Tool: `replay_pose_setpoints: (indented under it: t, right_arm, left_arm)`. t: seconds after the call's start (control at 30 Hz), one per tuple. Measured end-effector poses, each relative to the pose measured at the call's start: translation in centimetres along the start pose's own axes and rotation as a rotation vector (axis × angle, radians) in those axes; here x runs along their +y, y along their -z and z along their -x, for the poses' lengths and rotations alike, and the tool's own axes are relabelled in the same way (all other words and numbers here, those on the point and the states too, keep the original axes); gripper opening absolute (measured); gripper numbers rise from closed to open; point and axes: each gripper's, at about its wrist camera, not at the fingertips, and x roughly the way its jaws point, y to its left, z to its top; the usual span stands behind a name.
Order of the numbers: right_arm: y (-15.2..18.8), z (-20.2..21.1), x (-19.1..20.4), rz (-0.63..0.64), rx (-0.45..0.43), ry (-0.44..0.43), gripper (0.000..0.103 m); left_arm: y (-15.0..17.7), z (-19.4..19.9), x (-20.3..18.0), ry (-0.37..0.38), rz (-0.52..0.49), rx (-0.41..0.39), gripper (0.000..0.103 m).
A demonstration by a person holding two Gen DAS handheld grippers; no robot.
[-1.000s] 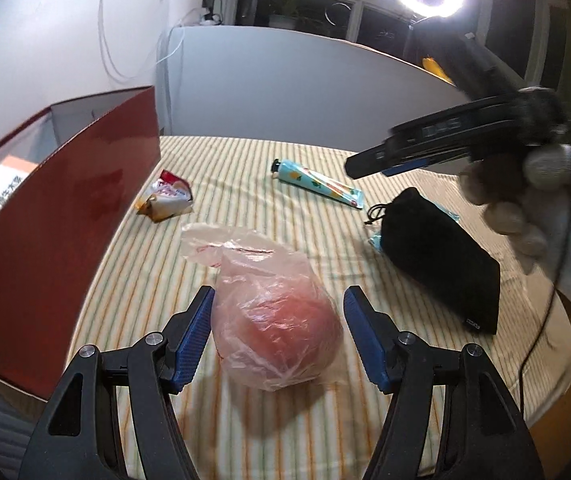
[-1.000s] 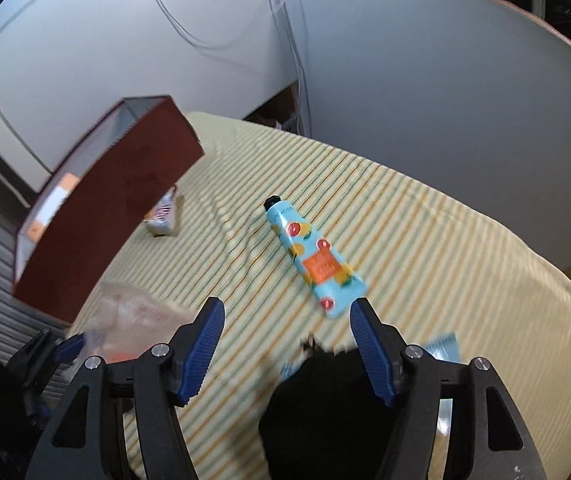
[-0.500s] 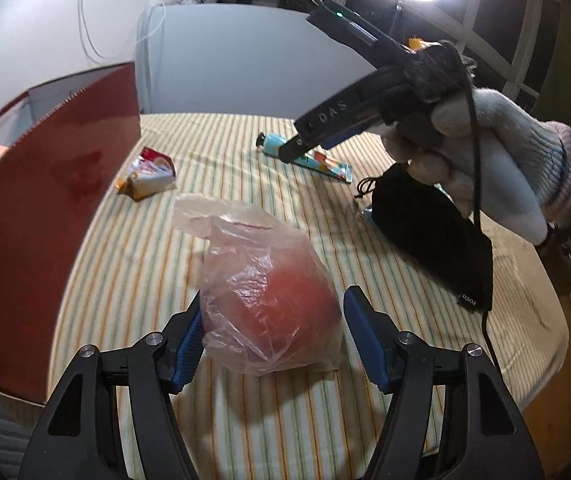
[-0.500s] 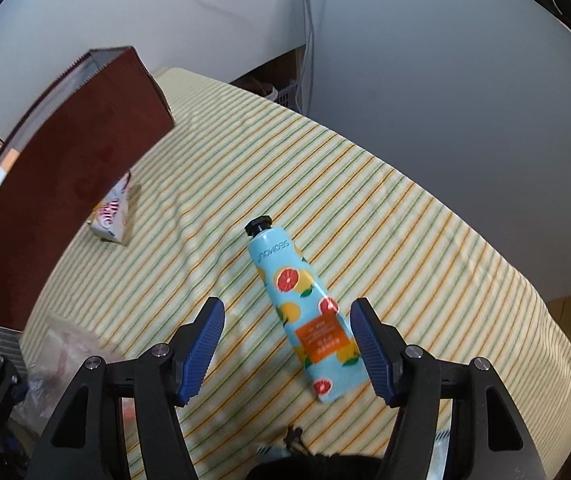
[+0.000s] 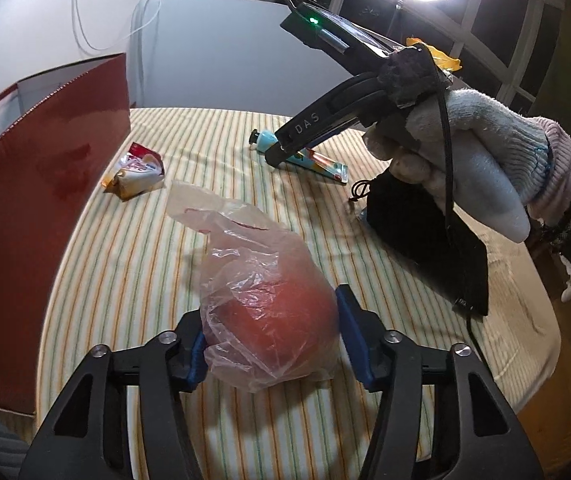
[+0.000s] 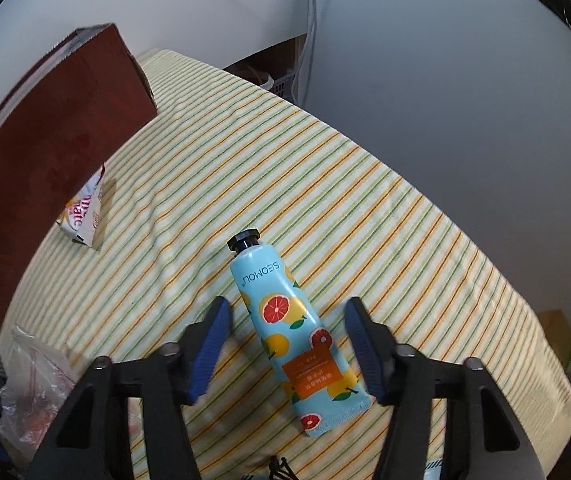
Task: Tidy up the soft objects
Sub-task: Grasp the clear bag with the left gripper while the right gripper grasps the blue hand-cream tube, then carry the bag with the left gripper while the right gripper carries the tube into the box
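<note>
Two pick-ups under way at once in the sorting of soft items on the striped tablecloth (image 6: 365, 184). On our left, the left gripper (image 5: 271, 338) has its blue pads (image 5: 351, 336) pressed against both flanks of the bagged red object (image 5: 273, 312), a round reddish thing inside a thin clear plastic bag; the jaws are closed on it, though the bag appears to sit on the cloth, so we judge the lift not yet made. On our right, the right gripper (image 6: 287, 344) hovers with jaws wide apart over the hand-cream tube (image 6: 289, 328), which lies flat between them, cap pointing away, touching neither pad as far as we can tell. The dark red box (image 5: 41, 184) stands open along the left edge of the table and is, in our judgement, the likely destination. A crumpled snack packet (image 5: 135, 170) lies just beside the box wall, and a black pouch (image 5: 417, 240) lies near the right-hand glove, both unhandled. For the next move we judge that the left side needs a gentle lift, since the slack film may slip or the contents deform; the right side needs to come lower and close across the tube's width, squarely on the body and not the tapered crimped end.
</note>
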Motion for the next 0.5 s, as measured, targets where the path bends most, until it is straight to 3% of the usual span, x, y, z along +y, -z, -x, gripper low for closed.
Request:
replay_pose_setpoints:
  t: [0.07,0.33,0.5]
  right_arm:
    - [-0.4,0.0,0.4,0.000,-0.001,-0.001,0.036]
    - [-0.6,0.0,0.8,-0.014,-0.016,-0.002,0.026]
    - [-0.4,0.6,0.3,-0.044,-0.038,-0.007,0.025]
  left_arm:
    - [0.0,0.0,0.1,0.004,0.005,0.000,0.053]
    - [0.0,0.3,1.2,0.041,0.051,-0.010,0.051]
    - [-0.1,1.0,1.6,0.034,0.058,-0.031,0.051]
